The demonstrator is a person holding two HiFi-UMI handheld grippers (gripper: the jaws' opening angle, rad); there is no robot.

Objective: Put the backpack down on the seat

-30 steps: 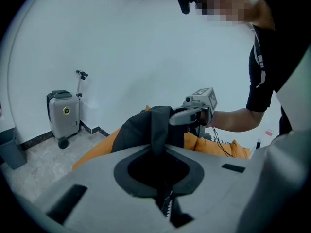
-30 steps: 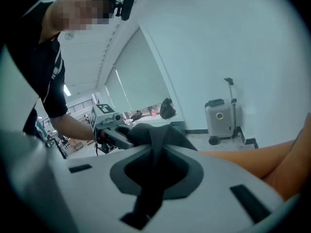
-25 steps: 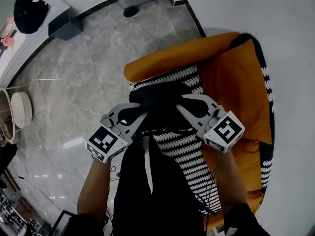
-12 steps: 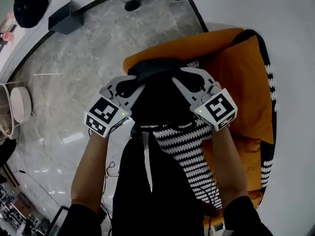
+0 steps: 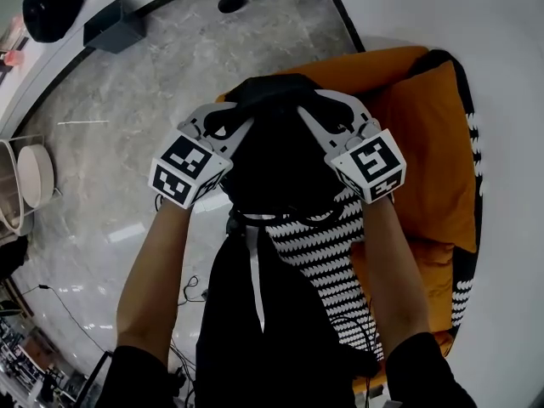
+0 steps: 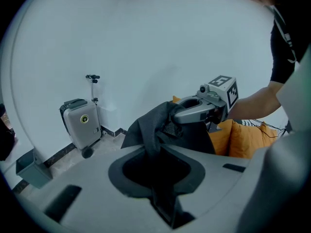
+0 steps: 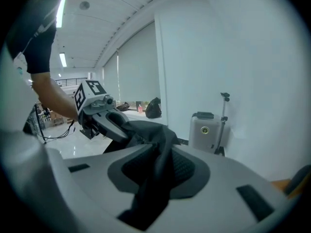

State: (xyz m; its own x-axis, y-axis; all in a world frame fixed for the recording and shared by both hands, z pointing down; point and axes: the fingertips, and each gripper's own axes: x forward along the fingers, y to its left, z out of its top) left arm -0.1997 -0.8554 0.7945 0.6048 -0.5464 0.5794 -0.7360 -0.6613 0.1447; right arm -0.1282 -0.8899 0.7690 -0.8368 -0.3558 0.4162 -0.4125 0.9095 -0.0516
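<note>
Grey marble floor (image 5: 110, 117) runs below us to a white wall. Nearest, our left gripper (image 6: 156, 154) has its jaws clamped tight on a fold of the black backpack (image 5: 276, 155). The right gripper (image 7: 158, 152) has its jaws opening, with the fabric between them. The backpack hangs between the two, raised over the edge of the orange armchair (image 5: 425, 143) and its black-and-white striped throw (image 5: 319, 245). Farther off, a grey suitcase (image 6: 80, 123) stands by the wall.
</note>
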